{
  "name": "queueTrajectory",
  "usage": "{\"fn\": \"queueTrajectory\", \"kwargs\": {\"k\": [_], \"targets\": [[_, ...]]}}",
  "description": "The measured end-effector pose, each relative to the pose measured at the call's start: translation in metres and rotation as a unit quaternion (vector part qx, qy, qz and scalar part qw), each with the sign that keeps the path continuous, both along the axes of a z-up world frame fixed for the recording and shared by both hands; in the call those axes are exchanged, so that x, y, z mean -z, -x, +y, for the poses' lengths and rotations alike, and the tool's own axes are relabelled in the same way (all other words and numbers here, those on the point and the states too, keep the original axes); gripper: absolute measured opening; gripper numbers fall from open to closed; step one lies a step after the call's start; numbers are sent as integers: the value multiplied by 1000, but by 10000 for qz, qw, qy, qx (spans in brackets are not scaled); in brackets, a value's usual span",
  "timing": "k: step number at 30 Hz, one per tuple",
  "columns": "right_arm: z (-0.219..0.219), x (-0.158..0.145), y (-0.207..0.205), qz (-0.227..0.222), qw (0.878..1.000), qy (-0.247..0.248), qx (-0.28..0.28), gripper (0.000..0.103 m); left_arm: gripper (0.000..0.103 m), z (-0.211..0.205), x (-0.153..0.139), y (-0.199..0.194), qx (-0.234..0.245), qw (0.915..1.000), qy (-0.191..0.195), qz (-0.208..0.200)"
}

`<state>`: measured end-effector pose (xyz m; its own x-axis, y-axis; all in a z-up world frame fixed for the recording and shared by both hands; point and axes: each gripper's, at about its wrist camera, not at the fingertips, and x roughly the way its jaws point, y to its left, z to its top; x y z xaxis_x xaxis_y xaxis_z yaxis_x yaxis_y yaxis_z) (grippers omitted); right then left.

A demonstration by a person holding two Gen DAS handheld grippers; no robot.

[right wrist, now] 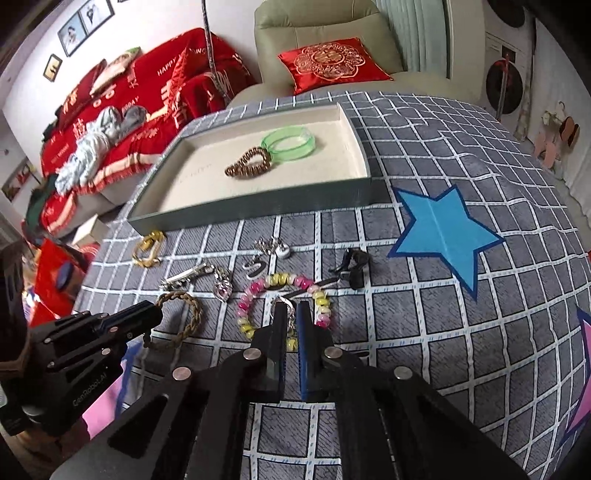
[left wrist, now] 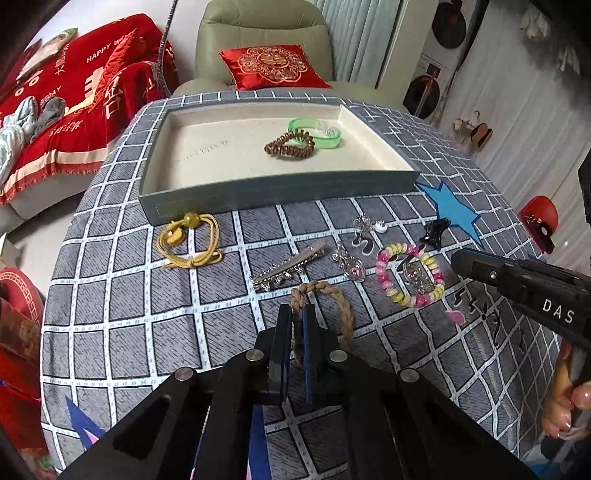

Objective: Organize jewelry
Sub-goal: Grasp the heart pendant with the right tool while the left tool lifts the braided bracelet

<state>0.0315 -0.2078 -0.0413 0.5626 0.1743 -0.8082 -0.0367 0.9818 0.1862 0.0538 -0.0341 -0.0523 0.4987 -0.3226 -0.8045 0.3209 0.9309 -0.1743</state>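
Left tool [left wrist: 297,314] pinches braided bracelet [left wrist: 341,306], right tool [right wrist: 290,310] a silver piece [right wrist: 284,301]; checked tablecloth [left wrist: 147,314].

A home living room: behind the round table under a grey grid-patterned cloth [left wrist: 147,314] stands a pale green leather armchair [left wrist: 258,40] with a red embroidered satin cushion [left wrist: 273,66], to the table's left a sofa under a red lettered throw [left wrist: 74,103], framed photographs [right wrist: 86,20] above it.

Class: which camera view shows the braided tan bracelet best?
The right wrist view: the braided tan bracelet shows nearly whole beside the left tool. In the left wrist view, that tool hides part of its loop.
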Motion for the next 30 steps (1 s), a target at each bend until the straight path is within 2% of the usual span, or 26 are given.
{"fn": "queueTrajectory", "kwargs": {"k": [3,9,13,18,19,21,23,28,29,30], "targets": [[4,5,-4,148,9998,-59,-145,6,22,1,-1,0,-10,10000,27,24],[18,16,-11,240,9984,330,-394,6,22,6,-1,2,-54,10000,19,12],[21,28,-19,429,9971,391,-493,6,22,10,-4,3,-99,9999,28,-4],[24,30,-20,457,9962,454,-586,9,22,13,-3,2,-152,9999,26,19],[25,31,-20,473,9960,464,-602,11,22,13,-2,1,-153,9999,27,28],[26,34,-22,538,9954,471,-640,38,22,13,-2,1,-151,9999,26,34],[28,32,-21,482,9953,526,-657,47,22,13,-2,2,-146,9999,30,25],[36,35,-22,499,9934,762,-703,45,22,13,-3,2,-147,9999,32,6],[38,35,-21,489,9925,879,-699,36,22,13,-3,2,-150,9999,37,11],[39,35,-21,476,9915,992,-691,19,22,13,-3,3,-150,9999,40,10]]}}
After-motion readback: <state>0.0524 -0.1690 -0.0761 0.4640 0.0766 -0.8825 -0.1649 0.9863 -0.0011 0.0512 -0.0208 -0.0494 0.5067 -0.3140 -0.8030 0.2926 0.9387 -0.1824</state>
